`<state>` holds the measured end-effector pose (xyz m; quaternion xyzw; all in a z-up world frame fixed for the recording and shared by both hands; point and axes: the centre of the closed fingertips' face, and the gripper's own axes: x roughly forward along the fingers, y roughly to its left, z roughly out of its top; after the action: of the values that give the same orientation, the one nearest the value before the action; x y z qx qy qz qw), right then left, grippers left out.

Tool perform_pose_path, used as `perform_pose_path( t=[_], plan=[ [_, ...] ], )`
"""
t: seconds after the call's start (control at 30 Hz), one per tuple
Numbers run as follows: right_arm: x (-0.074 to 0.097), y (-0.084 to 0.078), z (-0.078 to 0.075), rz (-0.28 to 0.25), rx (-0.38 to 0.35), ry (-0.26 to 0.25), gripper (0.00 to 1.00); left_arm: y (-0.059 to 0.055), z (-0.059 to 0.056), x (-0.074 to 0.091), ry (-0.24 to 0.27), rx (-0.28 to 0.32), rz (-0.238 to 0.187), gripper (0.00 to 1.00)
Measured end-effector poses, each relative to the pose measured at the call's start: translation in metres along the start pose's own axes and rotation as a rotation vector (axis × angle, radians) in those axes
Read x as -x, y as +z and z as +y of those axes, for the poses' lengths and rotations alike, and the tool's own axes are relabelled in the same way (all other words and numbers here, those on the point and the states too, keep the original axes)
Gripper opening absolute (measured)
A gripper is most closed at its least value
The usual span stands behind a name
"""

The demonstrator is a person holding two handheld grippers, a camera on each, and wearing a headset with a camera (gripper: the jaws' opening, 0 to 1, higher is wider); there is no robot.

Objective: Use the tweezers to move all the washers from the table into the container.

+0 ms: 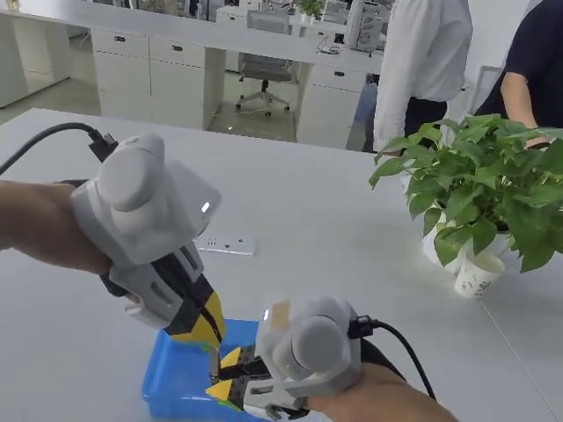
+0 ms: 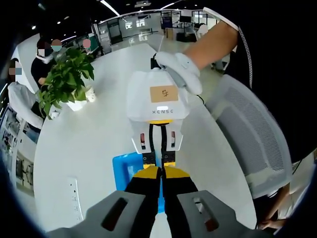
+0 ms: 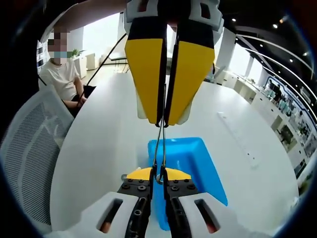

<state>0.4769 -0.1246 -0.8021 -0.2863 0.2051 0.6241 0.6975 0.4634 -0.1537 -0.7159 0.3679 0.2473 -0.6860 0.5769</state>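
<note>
Over the blue container (image 1: 171, 378) my two grippers meet tip to tip. The left gripper (image 1: 209, 332) points down from the upper left and is shut on thin metal tweezers (image 3: 159, 144). In the right gripper view the tweezers hang from the left gripper (image 3: 163, 121) and their lower end sits between the jaws of my right gripper (image 3: 158, 176), which is closed on them. A small loop shows at that end; I cannot tell if it is a washer. The left gripper view has my left gripper (image 2: 161, 172) facing the right gripper (image 2: 161, 159) above the container (image 2: 123, 171).
A white power strip (image 1: 226, 243) lies on the table beyond the grippers. A potted plant (image 1: 484, 185) and a paper cup (image 1: 478, 274) stand at the right. Two people (image 1: 422, 53) stand behind the table's far edge. A white mesh chair (image 2: 247, 129) is beside the table.
</note>
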Motion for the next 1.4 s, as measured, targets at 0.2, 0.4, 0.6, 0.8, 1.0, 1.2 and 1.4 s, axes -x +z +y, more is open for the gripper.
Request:
perform_pose_path(
  t=[0.2, 0.4, 0.6, 0.8, 1.0, 1.2, 1.4],
  plan=[
    [-0.004, -0.002, -0.01, 0.002, 0.007, -0.003, 0.09, -0.005, 0.01, -0.001, 0.008, 0.005, -0.005, 0.04],
    [-0.013, -0.009, -0.019, 0.008, -0.002, 0.001, 0.09, -0.014, 0.019, -0.008, 0.011, 0.011, 0.004, 0.04],
    [-0.022, -0.018, -0.022, 0.017, 0.002, 0.014, 0.09, -0.024, 0.025, -0.016, 0.008, 0.014, 0.013, 0.04],
    [-0.033, -0.029, -0.027, 0.041, -0.024, 0.023, 0.09, -0.033, 0.031, -0.027, 0.01, 0.027, 0.016, 0.04],
    [-0.041, -0.037, -0.026, 0.059, -0.049, 0.041, 0.09, -0.043, 0.033, -0.034, 0.006, 0.042, 0.022, 0.04],
    [-0.045, -0.044, -0.027, 0.075, -0.057, 0.051, 0.09, -0.049, 0.035, -0.038, 0.006, 0.055, 0.013, 0.04],
    [-0.048, -0.049, -0.029, 0.093, -0.058, 0.052, 0.1, -0.052, 0.037, -0.042, 0.008, 0.059, 0.012, 0.04]
  ],
)
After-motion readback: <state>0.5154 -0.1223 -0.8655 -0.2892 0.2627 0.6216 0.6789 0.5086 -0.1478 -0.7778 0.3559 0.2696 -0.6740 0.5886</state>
